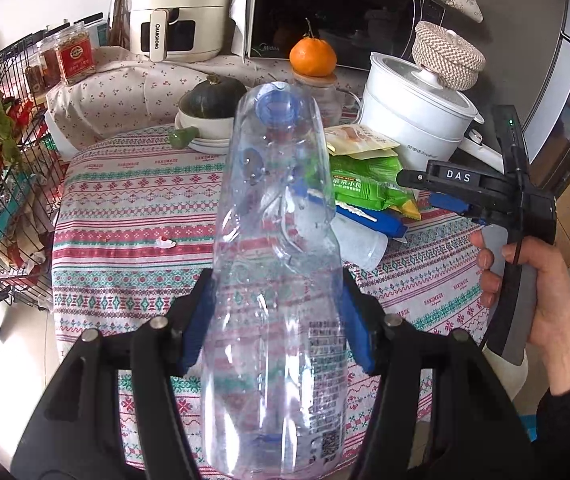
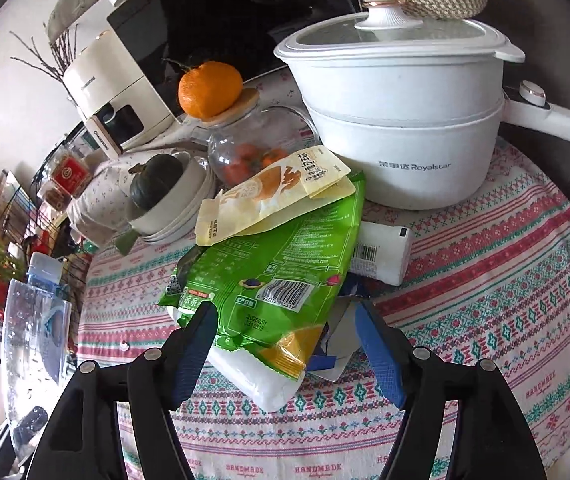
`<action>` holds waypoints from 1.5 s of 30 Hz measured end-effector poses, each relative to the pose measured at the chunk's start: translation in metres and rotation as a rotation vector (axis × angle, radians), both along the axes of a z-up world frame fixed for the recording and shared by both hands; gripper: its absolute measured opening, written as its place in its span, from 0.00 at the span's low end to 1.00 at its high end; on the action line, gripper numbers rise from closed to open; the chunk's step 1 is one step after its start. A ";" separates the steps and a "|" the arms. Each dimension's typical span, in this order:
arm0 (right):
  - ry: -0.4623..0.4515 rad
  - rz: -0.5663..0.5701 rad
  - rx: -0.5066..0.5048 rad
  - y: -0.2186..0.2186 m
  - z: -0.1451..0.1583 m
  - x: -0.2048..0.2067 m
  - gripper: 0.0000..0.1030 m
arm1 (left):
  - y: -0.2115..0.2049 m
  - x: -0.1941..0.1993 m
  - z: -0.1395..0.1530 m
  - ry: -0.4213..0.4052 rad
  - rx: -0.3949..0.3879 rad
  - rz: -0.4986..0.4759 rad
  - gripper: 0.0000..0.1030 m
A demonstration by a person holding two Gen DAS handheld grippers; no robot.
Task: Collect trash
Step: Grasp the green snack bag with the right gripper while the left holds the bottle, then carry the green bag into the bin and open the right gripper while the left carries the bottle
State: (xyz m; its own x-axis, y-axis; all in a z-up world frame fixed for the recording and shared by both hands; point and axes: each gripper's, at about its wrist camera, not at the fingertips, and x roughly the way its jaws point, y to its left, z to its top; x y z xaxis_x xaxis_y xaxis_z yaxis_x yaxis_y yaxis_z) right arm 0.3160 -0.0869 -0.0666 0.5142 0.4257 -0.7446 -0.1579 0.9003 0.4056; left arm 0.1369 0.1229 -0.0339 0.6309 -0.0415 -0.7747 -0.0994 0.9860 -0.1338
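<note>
My left gripper (image 1: 277, 316) is shut on a crumpled clear plastic bottle (image 1: 277, 264) with a blue cap, held above the patterned tablecloth (image 1: 125, 208); the bottle also shows at the left of the right wrist view (image 2: 33, 344). A pile of trash lies by the white pot: a green snack bag (image 2: 281, 276), a yellow pouch (image 2: 269, 196), a white packet (image 2: 261, 380), a white box (image 2: 381, 256) and blue-white wrapper pieces (image 2: 341, 340). My right gripper (image 2: 289, 340) is open, its fingers on either side of the near end of the green bag and white packet.
A white Royalstar pot (image 2: 401, 128) stands behind the pile. A glass jar (image 2: 253, 148) has an orange (image 2: 210, 89) on its lid. A bowl holds a dark squash (image 2: 157, 184). A microwave (image 1: 325, 8), an air fryer (image 1: 173, 12) and a wire rack (image 1: 5, 168) stand around.
</note>
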 end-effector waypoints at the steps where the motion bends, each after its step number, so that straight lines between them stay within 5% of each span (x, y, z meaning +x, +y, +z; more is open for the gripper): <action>1: 0.031 -0.021 0.028 -0.002 -0.007 0.005 0.70 | 0.000 0.000 0.000 0.001 0.002 -0.002 0.59; 4: 0.107 -0.045 0.114 -0.004 -0.023 0.017 0.56 | -0.001 0.001 -0.002 0.006 0.003 -0.003 0.59; 6: 0.138 -0.028 0.175 -0.003 -0.031 0.021 0.18 | 0.000 0.002 -0.002 0.009 0.000 -0.002 0.59; 9: 0.131 -0.003 0.239 -0.006 -0.029 0.015 0.06 | -0.002 0.002 -0.001 0.008 -0.008 -0.009 0.59; 25: -0.073 0.088 0.202 -0.105 0.048 -0.117 0.03 | -0.040 -0.017 0.004 -0.017 -0.050 -0.150 0.59; 33: -0.094 0.014 0.159 -0.181 0.047 -0.192 0.03 | -0.095 -0.037 0.008 -0.032 -0.058 -0.304 0.59; 45: -0.006 -0.194 0.062 -0.297 0.021 -0.276 0.03 | -0.213 -0.059 -0.007 0.017 -0.034 -0.579 0.59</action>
State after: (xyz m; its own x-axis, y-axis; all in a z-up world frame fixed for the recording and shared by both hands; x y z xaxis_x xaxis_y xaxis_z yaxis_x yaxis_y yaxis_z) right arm 0.0395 -0.3834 -0.0456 0.5956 0.3629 -0.7166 0.0138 0.8874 0.4608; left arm 0.0776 -0.0901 -0.0404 0.4856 -0.4010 -0.7768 0.4526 0.8756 -0.1691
